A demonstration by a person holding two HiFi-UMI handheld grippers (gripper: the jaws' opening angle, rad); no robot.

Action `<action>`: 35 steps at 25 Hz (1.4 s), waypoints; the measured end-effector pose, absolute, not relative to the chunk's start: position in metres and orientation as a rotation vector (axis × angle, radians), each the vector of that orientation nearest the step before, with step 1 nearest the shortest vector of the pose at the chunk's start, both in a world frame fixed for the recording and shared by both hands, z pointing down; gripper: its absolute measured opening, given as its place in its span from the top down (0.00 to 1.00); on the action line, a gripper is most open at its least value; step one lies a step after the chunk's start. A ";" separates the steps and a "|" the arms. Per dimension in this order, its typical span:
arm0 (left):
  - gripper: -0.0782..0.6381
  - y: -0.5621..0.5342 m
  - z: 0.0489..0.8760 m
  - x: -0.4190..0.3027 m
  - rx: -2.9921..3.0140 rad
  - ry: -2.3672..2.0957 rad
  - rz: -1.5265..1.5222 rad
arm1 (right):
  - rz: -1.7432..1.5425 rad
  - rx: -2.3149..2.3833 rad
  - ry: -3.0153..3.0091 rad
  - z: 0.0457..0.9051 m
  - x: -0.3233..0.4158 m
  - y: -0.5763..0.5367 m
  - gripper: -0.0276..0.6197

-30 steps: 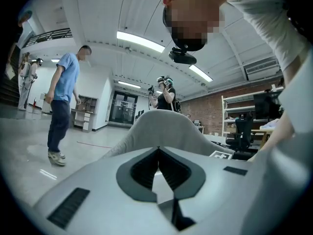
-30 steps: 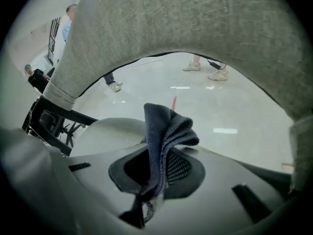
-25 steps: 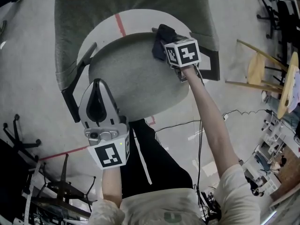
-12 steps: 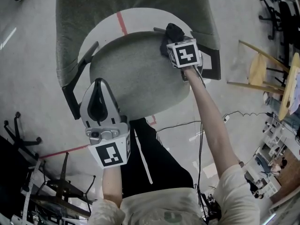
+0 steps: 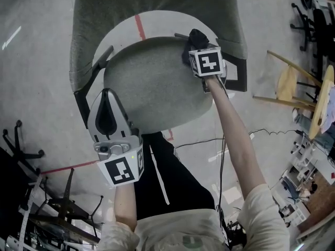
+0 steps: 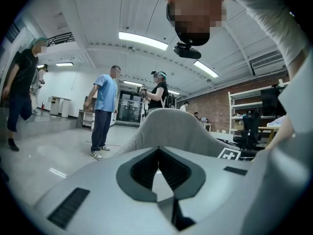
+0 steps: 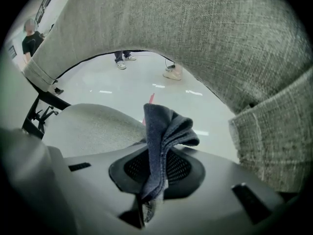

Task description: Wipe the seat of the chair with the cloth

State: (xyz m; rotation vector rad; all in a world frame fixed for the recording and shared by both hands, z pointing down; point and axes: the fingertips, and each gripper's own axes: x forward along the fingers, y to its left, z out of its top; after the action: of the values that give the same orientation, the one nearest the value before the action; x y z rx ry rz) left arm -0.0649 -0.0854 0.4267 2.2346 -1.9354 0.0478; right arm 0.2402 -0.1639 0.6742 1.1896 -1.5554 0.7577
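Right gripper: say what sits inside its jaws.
A dark cloth, clamped by the right gripper, bunches up above the jaws. The pinched part is covered by the jaws.

Grey left gripper [image 5: 107, 92], pale sleeves [image 5: 266, 207]

Cloth [image 5: 197, 36] in right gripper [image 5: 194, 48] at seat's [image 5: 152, 88] far right — left gripper [image 5: 108, 95] over its near left.

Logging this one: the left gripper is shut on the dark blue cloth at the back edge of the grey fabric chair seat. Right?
Not quite: it is the right gripper that is shut on the dark blue cloth at the back edge of the grey fabric chair seat, as the right gripper view shows.
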 end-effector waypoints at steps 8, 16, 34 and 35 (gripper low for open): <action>0.87 -0.070 0.408 -0.098 2.182 -2.022 0.002 | 0.751 1.217 -1.884 0.600 0.168 -0.168 0.87; 0.87 -0.054 0.401 -0.130 2.126 -2.109 -0.013 | 1.079 0.790 -2.278 0.540 -0.007 -0.096 0.87; 0.87 -0.025 0.418 -0.160 2.007 -2.193 0.004 | 1.274 0.521 -2.103 0.647 -0.120 -0.007 0.87; 0.87 -0.025 0.419 -0.160 2.008 -2.191 0.006 | 1.263 0.520 -2.092 0.651 -0.121 -0.007 0.87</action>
State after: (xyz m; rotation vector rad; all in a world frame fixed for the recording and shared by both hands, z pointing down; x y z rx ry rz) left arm -0.1598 -0.0247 0.4190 2.0078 -2.1909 0.0058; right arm -0.1207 -0.0073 0.6511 0.5204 -2.0923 1.2627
